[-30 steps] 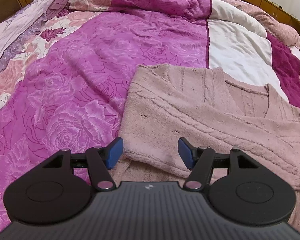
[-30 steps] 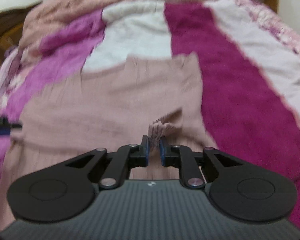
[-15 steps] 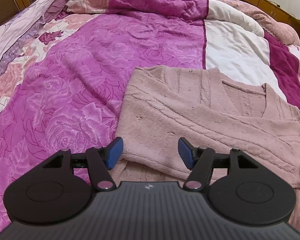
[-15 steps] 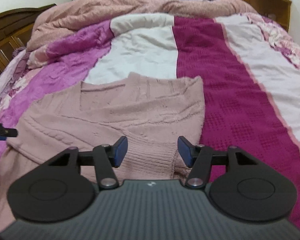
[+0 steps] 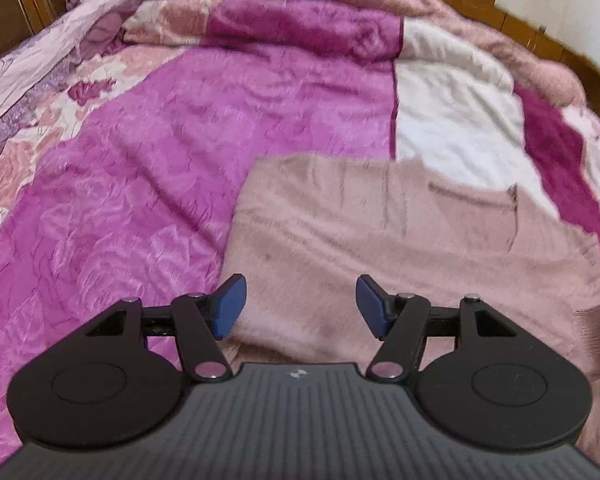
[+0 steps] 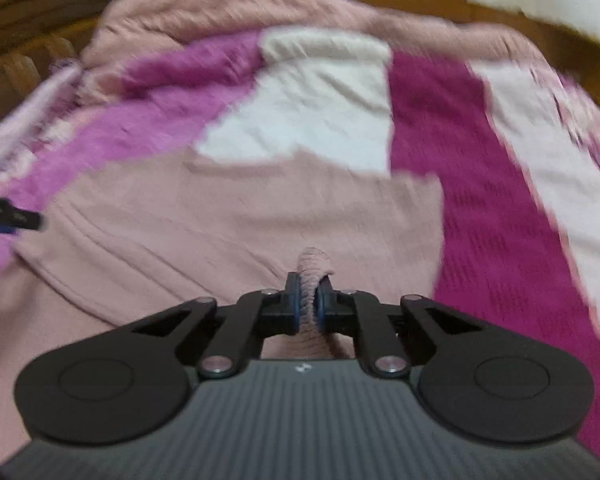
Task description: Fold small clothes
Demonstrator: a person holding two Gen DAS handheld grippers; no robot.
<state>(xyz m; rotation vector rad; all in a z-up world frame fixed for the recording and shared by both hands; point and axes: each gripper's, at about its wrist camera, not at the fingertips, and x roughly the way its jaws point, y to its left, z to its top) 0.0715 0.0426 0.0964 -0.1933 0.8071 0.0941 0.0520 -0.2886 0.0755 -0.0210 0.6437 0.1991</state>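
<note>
A dusty-pink knitted sweater (image 5: 380, 240) lies flat on the bed, sleeves folded in across its body; it also fills the middle of the right wrist view (image 6: 240, 220). My left gripper (image 5: 298, 306) is open, its blue pads (image 5: 230, 306) hovering over the sweater's near left edge. My right gripper (image 6: 308, 304) is shut on a bunched fold of the sweater's ribbed knit (image 6: 314, 266) near its lower right part. The left gripper's tip shows at the left edge of the right wrist view (image 6: 8, 216). The right wrist view is motion-blurred.
The bed is covered by a magenta rose-patterned quilt (image 5: 148, 152) and a blanket with white (image 6: 312, 108) and dark magenta (image 6: 480, 200) stripes. A bunched pink duvet (image 6: 260, 12) lies at the head. Wooden furniture (image 5: 32, 4) stands at the far left.
My right gripper was open half a second ago and has closed on a fold of the sweater's ribbed knit. My left gripper stayed open and shifted slightly over the sweater's edge.
</note>
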